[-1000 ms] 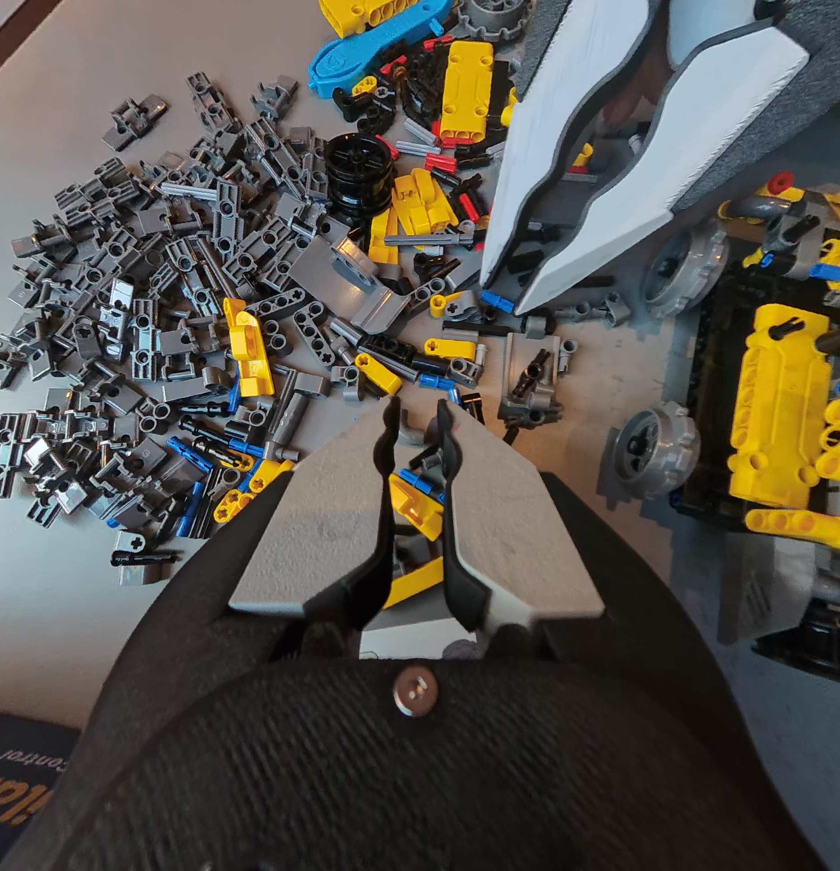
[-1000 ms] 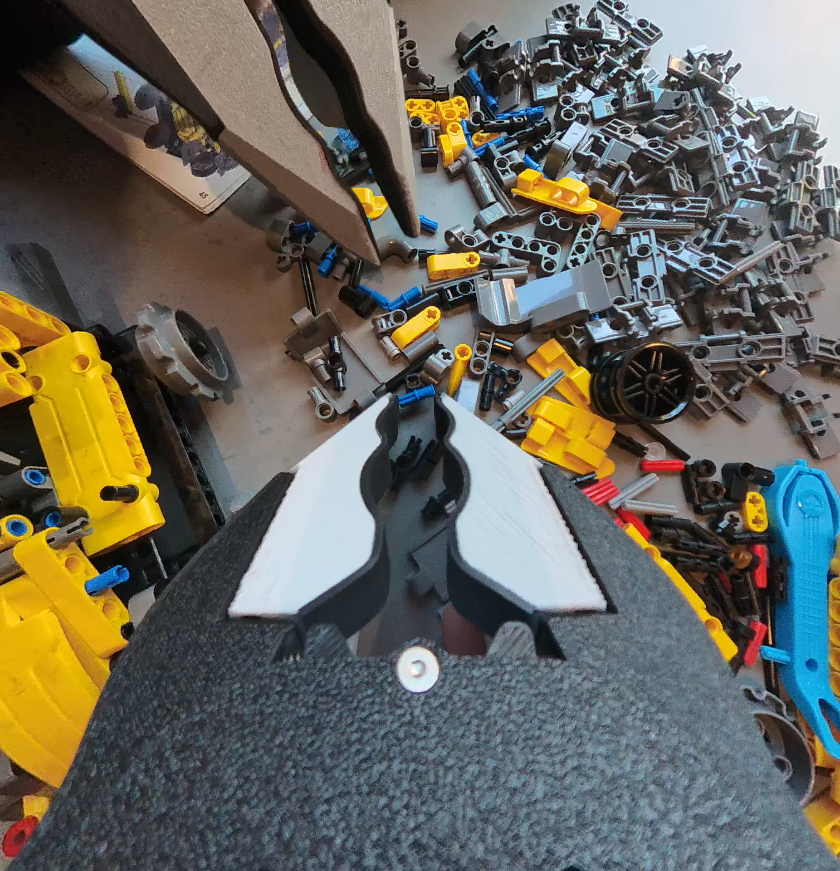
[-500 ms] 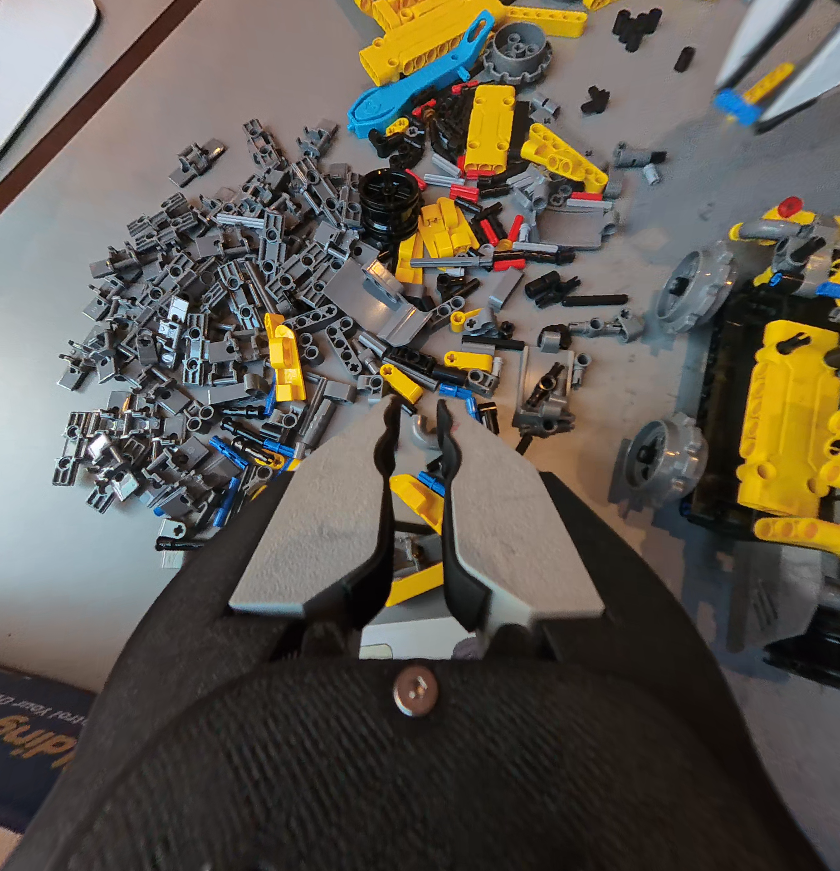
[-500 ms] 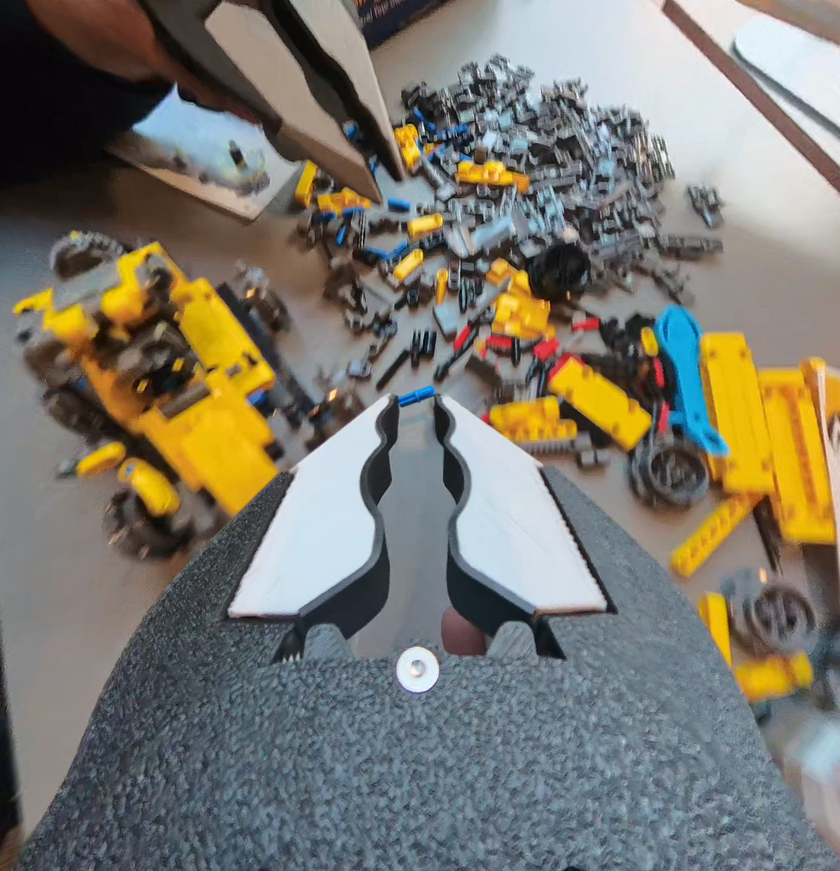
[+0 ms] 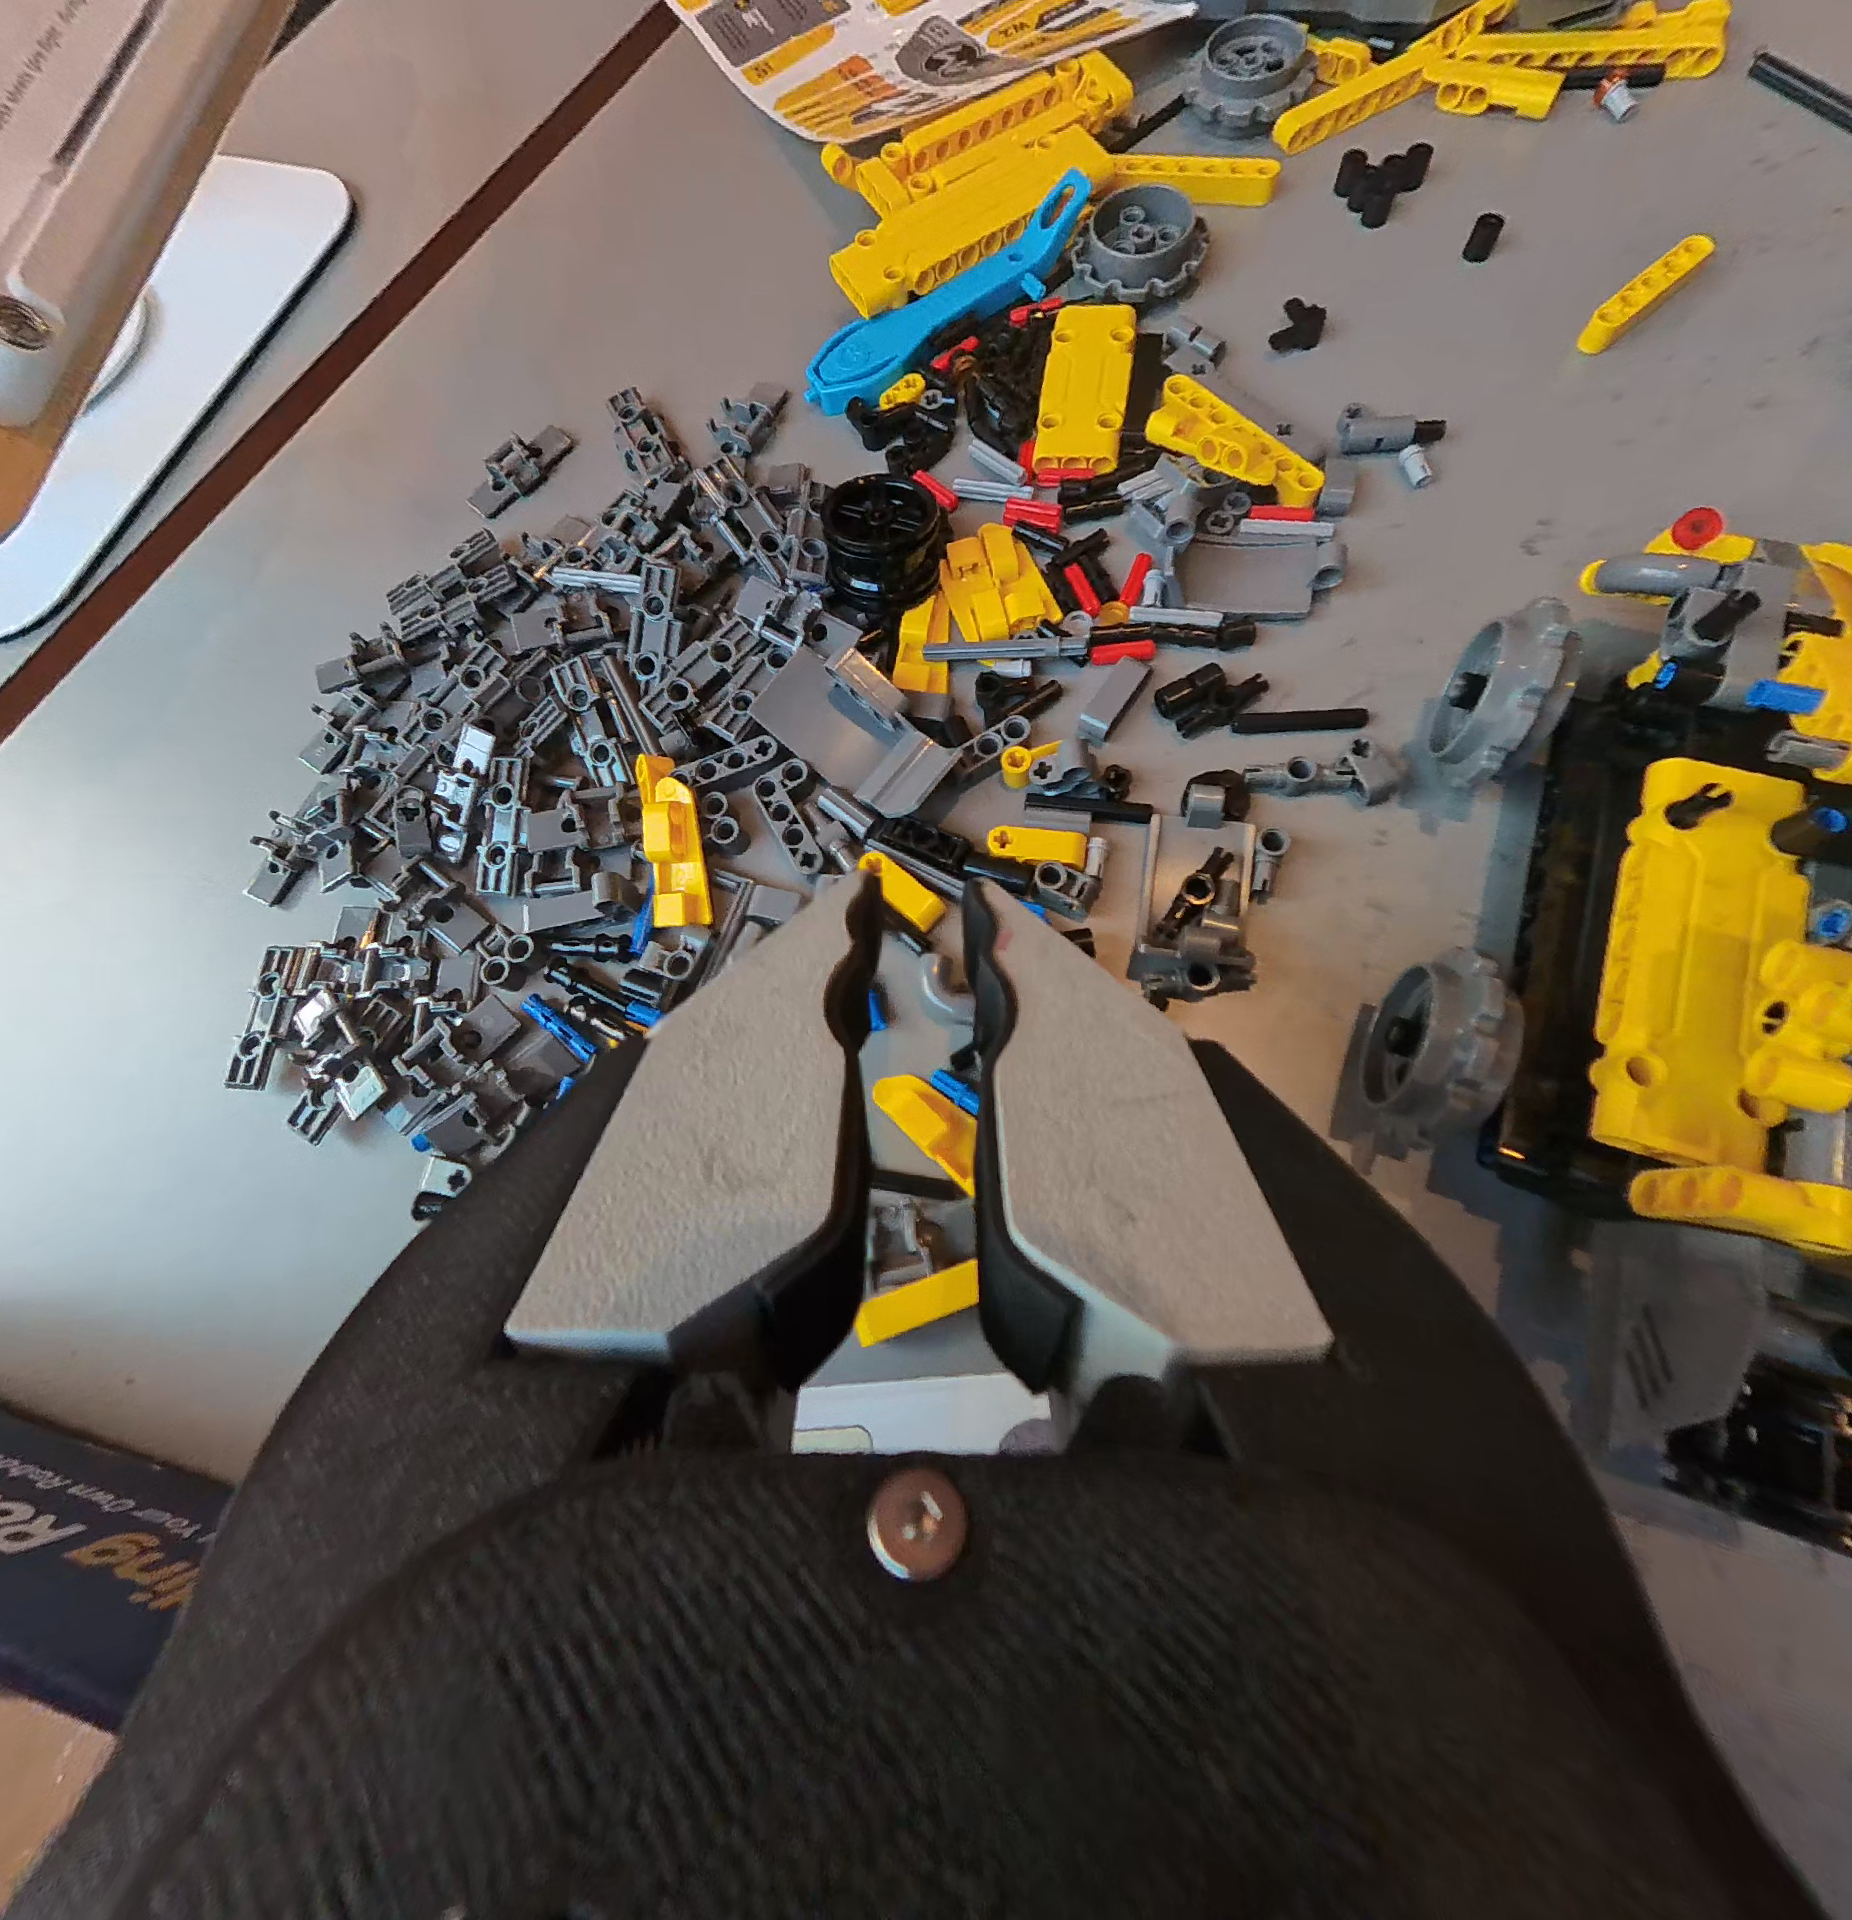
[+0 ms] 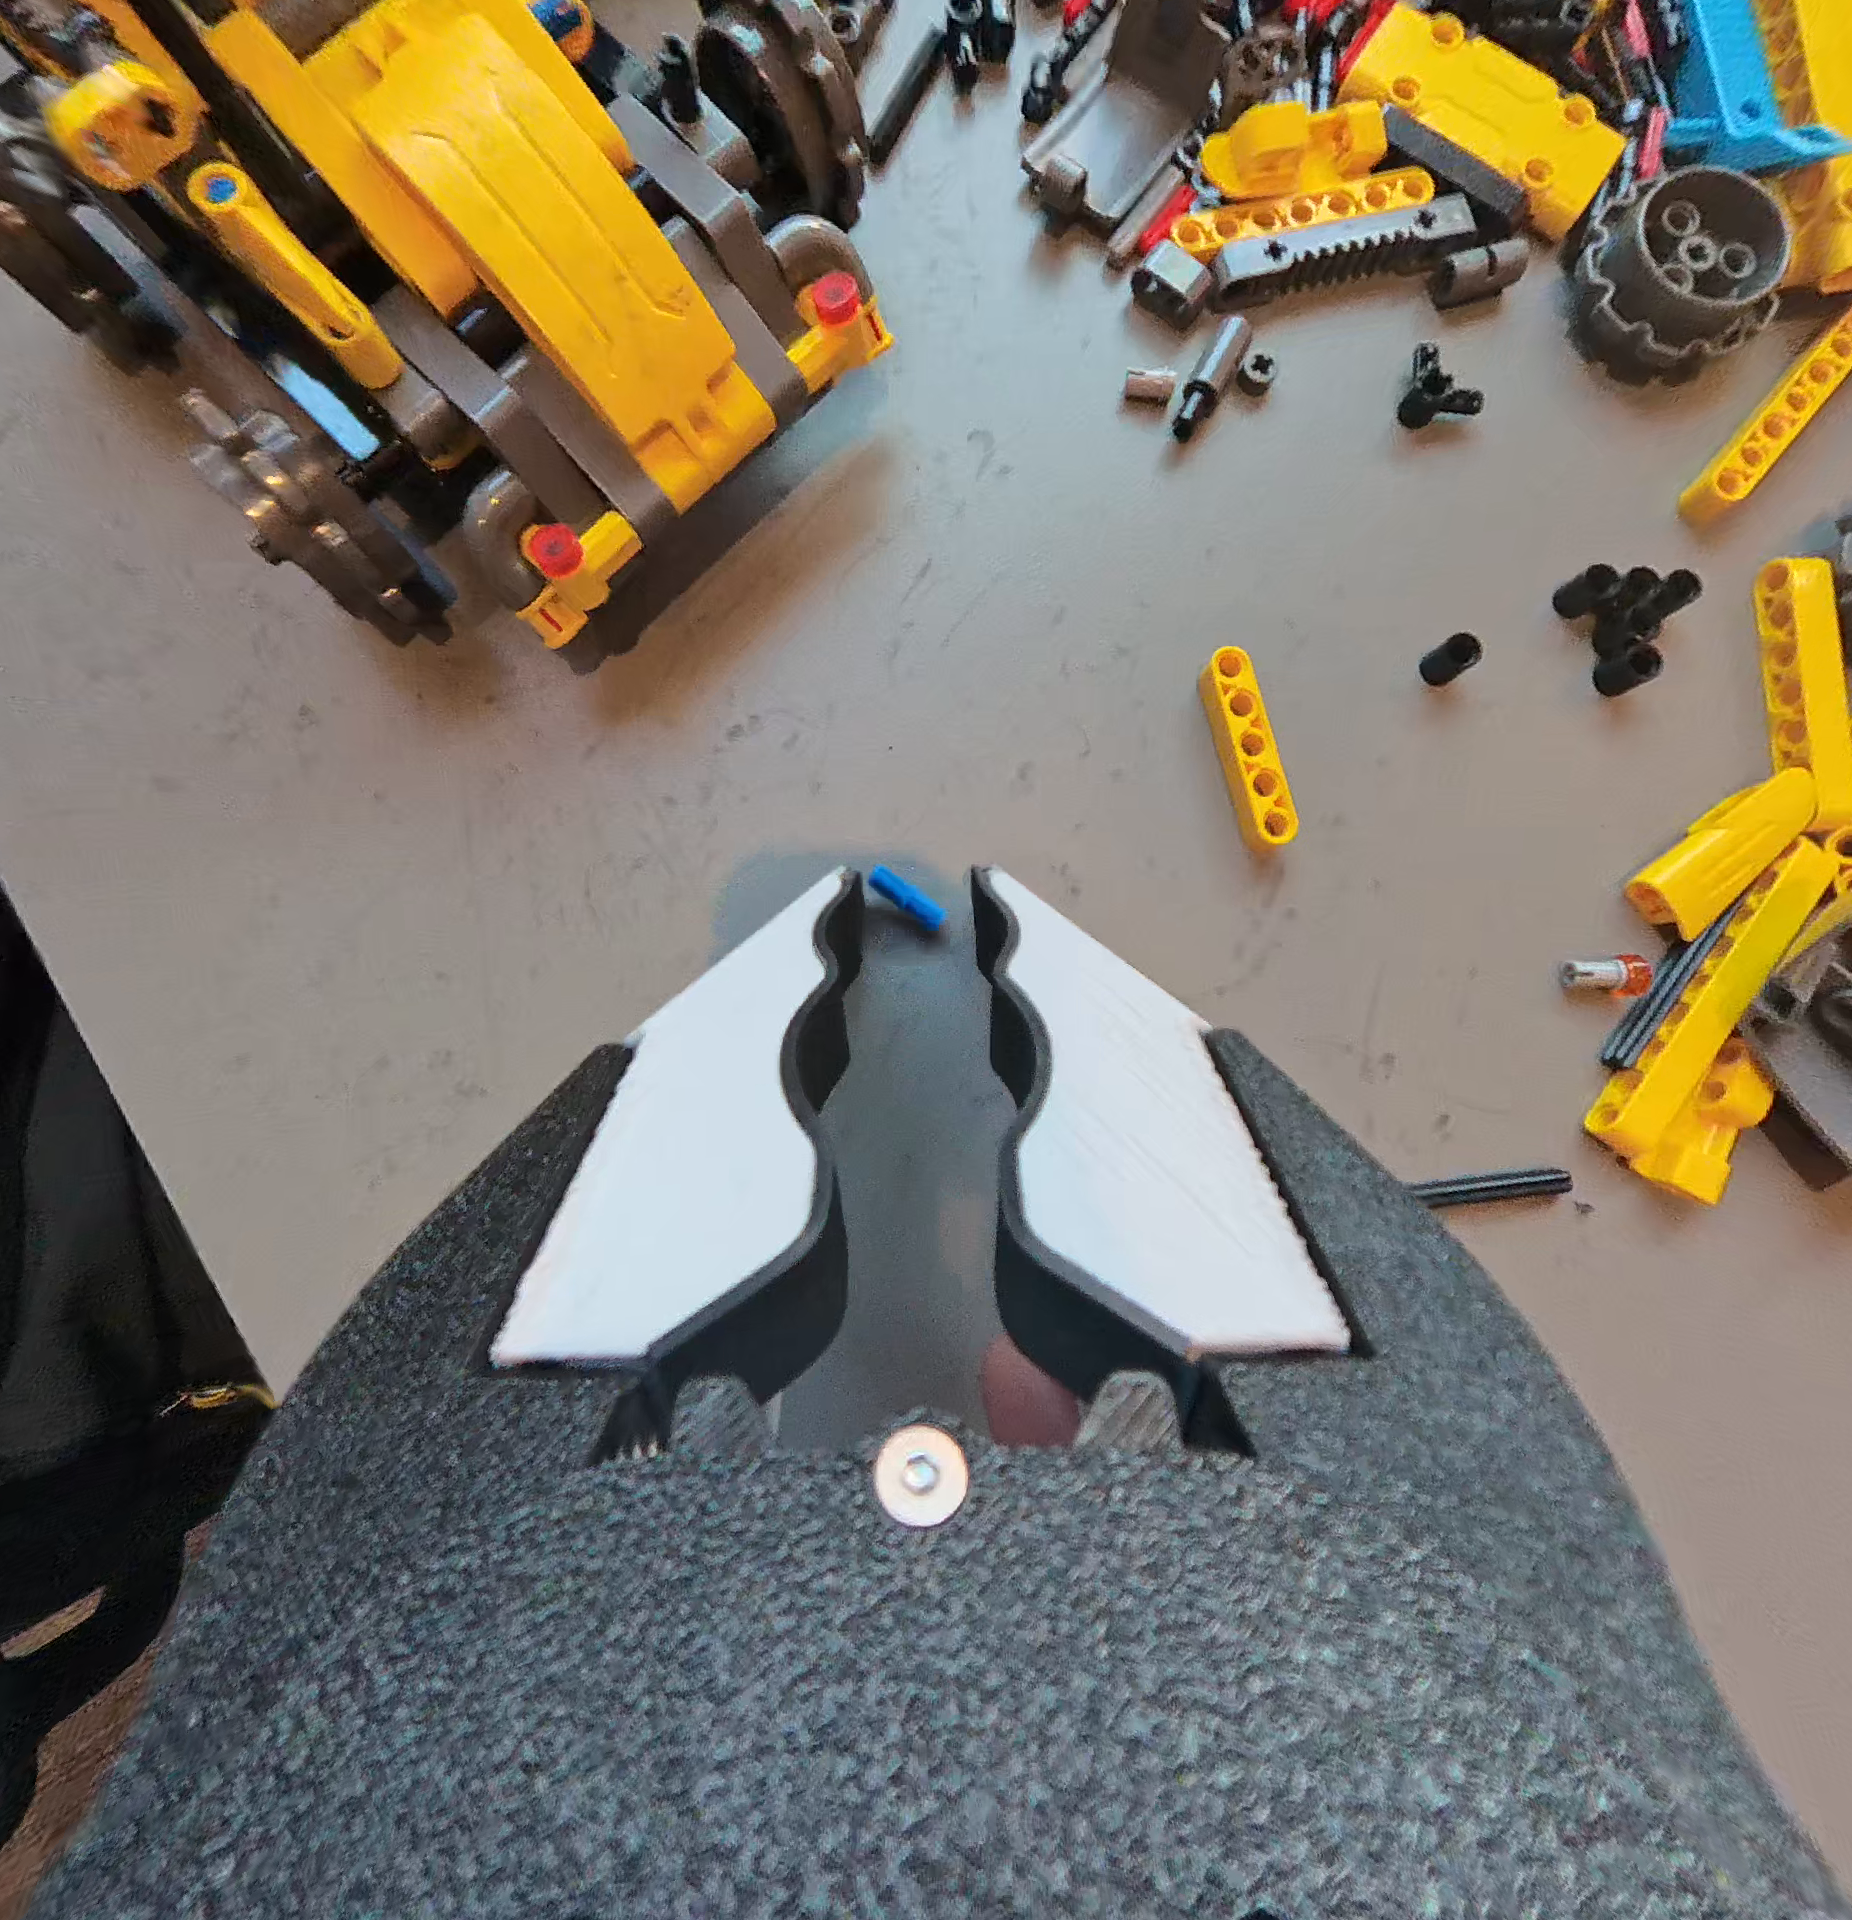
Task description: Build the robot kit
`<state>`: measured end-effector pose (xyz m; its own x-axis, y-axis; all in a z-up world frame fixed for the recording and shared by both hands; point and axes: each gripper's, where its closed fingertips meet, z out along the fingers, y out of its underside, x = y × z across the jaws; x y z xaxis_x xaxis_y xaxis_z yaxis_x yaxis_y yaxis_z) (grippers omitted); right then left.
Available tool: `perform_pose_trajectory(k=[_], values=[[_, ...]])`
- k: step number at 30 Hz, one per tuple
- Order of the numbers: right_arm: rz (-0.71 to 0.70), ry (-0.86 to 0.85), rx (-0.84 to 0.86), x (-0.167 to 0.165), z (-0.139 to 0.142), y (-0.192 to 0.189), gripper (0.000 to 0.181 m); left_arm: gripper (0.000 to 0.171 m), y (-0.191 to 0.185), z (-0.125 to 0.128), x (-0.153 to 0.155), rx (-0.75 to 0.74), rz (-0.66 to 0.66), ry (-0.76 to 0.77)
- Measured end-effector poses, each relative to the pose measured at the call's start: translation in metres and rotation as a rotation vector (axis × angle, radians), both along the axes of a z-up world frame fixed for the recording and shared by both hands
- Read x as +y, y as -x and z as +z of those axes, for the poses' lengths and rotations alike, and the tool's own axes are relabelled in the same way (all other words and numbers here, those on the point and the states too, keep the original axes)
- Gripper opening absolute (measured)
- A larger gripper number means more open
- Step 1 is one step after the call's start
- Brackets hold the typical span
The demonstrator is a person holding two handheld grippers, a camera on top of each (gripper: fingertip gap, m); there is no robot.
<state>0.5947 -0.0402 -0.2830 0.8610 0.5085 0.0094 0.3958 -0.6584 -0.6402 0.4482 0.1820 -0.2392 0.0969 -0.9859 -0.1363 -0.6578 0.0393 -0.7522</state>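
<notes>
While you hold both claws over the grey table (image 6: 402,831), the biggest thing on it is the half-built yellow truck (image 6: 465,260), which sits at the far left in your right view and near the right edge in your left view. Next comes the big heap of small grey pieces (image 5: 506,790), spread out ahead and to the left of your left claw (image 5: 917,894). That claw is open a little, with nothing gripped, and yellow and blue bits lie on the table under its gap. A blue lever tool (image 5: 943,301) lies far beyond the heap, beside long yellow beams.

Your right claw (image 6: 909,883) is open a little too. The tiny blue pin (image 6: 906,897) is short and round. It sits right between the two tips. You cannot tell if a tip touches it.
</notes>
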Motion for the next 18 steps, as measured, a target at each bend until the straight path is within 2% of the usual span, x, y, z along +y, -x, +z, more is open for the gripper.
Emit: perform_pose_trajectory(k=[5,7,8,12,14,16,18], values=[[0.006,-0.104,0.162,0.002,0.026,0.006,0.025,0.022,0.002,0.021,0.02,-0.076,0.101,-0.108],[-0.046,-0.201,0.217,0.009,0.041,-0.002,0.025,0.023,0.001,0.042,0.016,-0.139,0.124,-0.153],[-0.118,-0.255,0.219,0.016,0.047,-0.015,0.026,0.024,-0.002,0.054,0.006,-0.187,0.107,-0.161],[-0.464,-0.482,0.065,0.021,0.064,-0.082,0.032,0.027,-0.014,0.088,-0.036,-0.361,0.002,-0.179],[-0.572,-0.545,-0.055,0.013,0.062,-0.102,0.031,0.027,-0.017,0.086,-0.047,-0.366,-0.029,-0.177],[-0.626,-0.58,-0.178,0.009,0.062,-0.111,0.031,0.027,-0.02,0.078,-0.055,-0.342,-0.047,-0.147],[-0.643,-0.616,-0.293,0.011,0.066,-0.113,0.022,0.027,-0.023,0.068,-0.059,-0.306,-0.066,-0.133]])
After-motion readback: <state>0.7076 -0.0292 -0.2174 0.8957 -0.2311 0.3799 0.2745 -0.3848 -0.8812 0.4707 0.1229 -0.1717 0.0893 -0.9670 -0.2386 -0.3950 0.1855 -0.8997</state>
